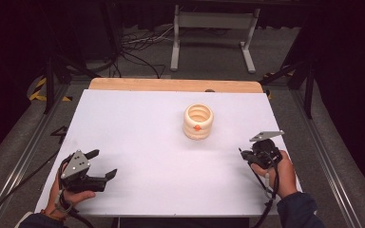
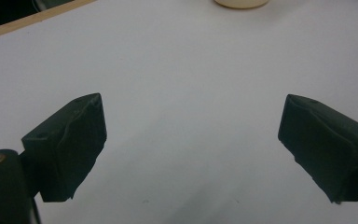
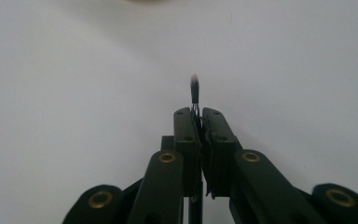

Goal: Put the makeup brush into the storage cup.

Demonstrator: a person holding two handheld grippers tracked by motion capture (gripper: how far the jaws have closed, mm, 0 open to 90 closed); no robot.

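A white-topped table (image 1: 138, 142) with a bare wooden strip (image 1: 171, 85) along its far edge stands on grey carpet (image 1: 332, 142). At twelve o'clock, a white metal frame (image 1: 214, 21) and loose cables (image 1: 138, 47) sit in dim light; darkness surrounds everything.

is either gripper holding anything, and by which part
The right gripper pinches a thin dark-tipped stick by its lower end; the tip pokes out. The left gripper holds nothing.

Each hand-held gripper (image 1: 102, 165) (image 1: 242, 153) was black, with brass-ringed screws, a grey three-cornered top plate and a trailing black cable; the person wore dark sleeves.
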